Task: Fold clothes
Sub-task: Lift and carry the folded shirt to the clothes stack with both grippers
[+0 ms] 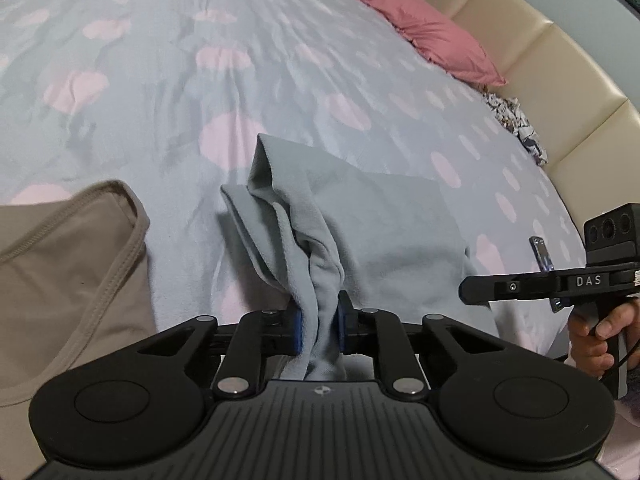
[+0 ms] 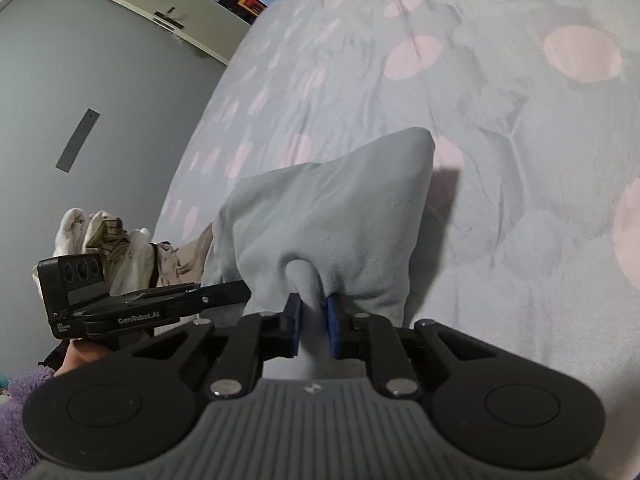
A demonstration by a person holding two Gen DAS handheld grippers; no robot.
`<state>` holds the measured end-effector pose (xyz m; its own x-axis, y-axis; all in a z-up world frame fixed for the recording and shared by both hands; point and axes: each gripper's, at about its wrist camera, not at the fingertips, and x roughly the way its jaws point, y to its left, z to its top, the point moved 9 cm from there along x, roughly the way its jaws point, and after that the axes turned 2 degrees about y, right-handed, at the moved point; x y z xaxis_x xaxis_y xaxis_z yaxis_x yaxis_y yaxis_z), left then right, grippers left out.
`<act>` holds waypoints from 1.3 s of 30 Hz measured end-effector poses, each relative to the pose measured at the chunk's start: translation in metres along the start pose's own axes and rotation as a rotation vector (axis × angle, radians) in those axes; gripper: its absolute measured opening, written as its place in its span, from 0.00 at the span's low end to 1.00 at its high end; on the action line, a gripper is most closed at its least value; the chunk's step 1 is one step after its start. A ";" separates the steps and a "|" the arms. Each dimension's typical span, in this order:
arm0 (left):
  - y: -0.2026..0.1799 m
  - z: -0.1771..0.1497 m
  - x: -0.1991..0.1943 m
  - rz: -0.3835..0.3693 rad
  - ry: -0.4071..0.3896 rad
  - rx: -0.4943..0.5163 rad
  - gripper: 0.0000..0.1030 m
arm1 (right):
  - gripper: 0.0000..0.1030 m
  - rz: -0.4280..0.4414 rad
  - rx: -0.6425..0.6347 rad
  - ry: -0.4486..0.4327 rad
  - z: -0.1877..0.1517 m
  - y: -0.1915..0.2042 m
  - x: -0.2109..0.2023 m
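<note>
Two grippers hold one garment between them. The left gripper (image 1: 319, 334) is clamped on a bunched edge of the pale blue-grey garment (image 1: 380, 216), its blue pads (image 1: 297, 334) pressing gathered cloth at lower centre of the left wrist frame. The right gripper (image 2: 311, 326) pinches a fold of the same garment (image 2: 332, 216) at lower centre of the right wrist frame; cloth runs between its pads and back toward the body, so it is closed on fabric.

Garment position: it rises from each clamp toward frame centre and drapes over the spotted bedspread (image 1: 240, 60). In the left wrist view its body spreads right of centre, with a layered edge standing up at centre. Whether the far end rests on the bed or hangs above it cannot be told.

Grip rationale (judgement): two separate holds along one side keep that side taut, which allows the cloth to be carried over as a flat panel.

Stage: layers already show at the left clamp, but whether this is an early or a closing fold cannot be settled.

Surroundings:
- beige garment (image 1: 68, 264), lower left, lying flat.
- pink pillow (image 1: 432, 40), upper right, against the cream headboard (image 1: 540, 52).
- loose clothes pile (image 2: 116, 240), left of frame in the right wrist view.
</note>
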<state>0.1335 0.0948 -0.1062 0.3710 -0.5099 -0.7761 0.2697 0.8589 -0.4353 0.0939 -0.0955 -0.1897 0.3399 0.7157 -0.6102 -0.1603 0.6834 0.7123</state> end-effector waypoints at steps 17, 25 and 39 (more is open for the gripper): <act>0.023 -0.005 -0.034 0.127 -0.032 -0.030 0.12 | 0.19 -0.035 -0.071 0.030 0.003 0.028 0.023; 0.038 -0.009 -0.016 0.150 0.025 -0.045 0.12 | 0.19 -0.100 -0.061 0.063 0.005 0.009 0.042; 0.047 -0.013 -0.016 0.102 0.011 -0.087 0.13 | 0.58 -0.075 0.014 0.097 0.003 -0.015 0.048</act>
<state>0.1280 0.1438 -0.1199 0.3832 -0.4192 -0.8231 0.1524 0.9076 -0.3913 0.1157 -0.0715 -0.2284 0.2589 0.6739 -0.6919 -0.1249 0.7337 0.6679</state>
